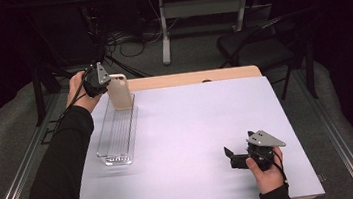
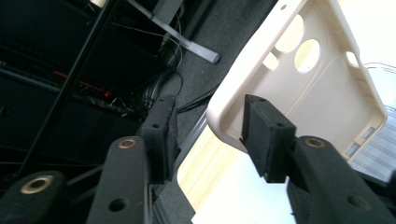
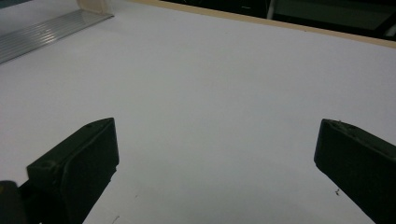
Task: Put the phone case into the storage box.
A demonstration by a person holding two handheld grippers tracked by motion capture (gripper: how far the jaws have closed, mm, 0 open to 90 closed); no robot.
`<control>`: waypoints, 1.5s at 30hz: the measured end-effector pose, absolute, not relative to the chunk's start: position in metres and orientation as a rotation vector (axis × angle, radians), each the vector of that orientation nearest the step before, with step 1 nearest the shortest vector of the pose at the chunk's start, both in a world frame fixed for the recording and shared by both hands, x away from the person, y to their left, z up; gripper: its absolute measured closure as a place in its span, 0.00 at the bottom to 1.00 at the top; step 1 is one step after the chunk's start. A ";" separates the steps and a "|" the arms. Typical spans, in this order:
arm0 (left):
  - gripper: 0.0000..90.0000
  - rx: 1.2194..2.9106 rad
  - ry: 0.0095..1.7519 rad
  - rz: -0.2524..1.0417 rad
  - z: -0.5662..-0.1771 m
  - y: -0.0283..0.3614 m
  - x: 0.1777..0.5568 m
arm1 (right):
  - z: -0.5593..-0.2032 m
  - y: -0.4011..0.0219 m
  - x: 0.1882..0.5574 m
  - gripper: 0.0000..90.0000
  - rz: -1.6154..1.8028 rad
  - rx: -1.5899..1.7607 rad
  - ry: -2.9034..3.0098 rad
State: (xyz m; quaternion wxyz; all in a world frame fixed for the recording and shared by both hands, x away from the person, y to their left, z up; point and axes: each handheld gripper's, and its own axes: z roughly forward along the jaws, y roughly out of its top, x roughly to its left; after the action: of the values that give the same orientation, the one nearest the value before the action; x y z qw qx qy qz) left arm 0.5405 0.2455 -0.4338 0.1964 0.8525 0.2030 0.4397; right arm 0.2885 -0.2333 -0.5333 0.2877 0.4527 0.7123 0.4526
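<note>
Scene: A person works two hand-held grippers over a white-topped table (image 1: 194, 142).
Task's thing: a cream phone case (image 1: 119, 92), standing upright at the far end of a clear ribbed tray (image 1: 116, 136).
Left gripper (image 1: 104, 82): just beside the case, on its left; its fingers (image 2: 266, 135) are spread, one inside the case's open shell, the other outside the rim and clear of it.
Key relation: the case's rim wall lies between the two fingers, so a squeeze would likely pinch that wall.
Long axis: upright from the tray, camera cut-outs toward the top; the open face turns toward the left gripper.
Tray: its long axis runs from the case toward the person.
Right gripper (image 1: 231, 157): well apart from the case, low over bare table at the near right, fingers (image 3: 79, 163) spread wide, holding nothing.
Nearer hand: the left, by far.
</note>
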 end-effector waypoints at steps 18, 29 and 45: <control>0.49 2.380 0.555 1.216 -0.431 0.248 0.538 | -0.534 -0.233 0.289 0.00 1.196 1.206 1.910; 0.47 2.364 0.579 1.206 -0.430 0.249 0.538 | -0.533 -0.233 0.289 0.00 1.197 1.216 1.911; 0.46 2.335 0.604 1.158 -0.423 0.255 0.531 | -0.534 -0.232 0.290 0.00 1.189 1.204 1.916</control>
State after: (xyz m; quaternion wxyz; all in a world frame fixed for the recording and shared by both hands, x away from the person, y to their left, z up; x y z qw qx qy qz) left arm 0.5308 0.2546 -0.4232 0.2307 0.8492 0.2198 0.4212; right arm 0.2904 -0.2322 -0.5342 0.2887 0.4509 0.7175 0.4455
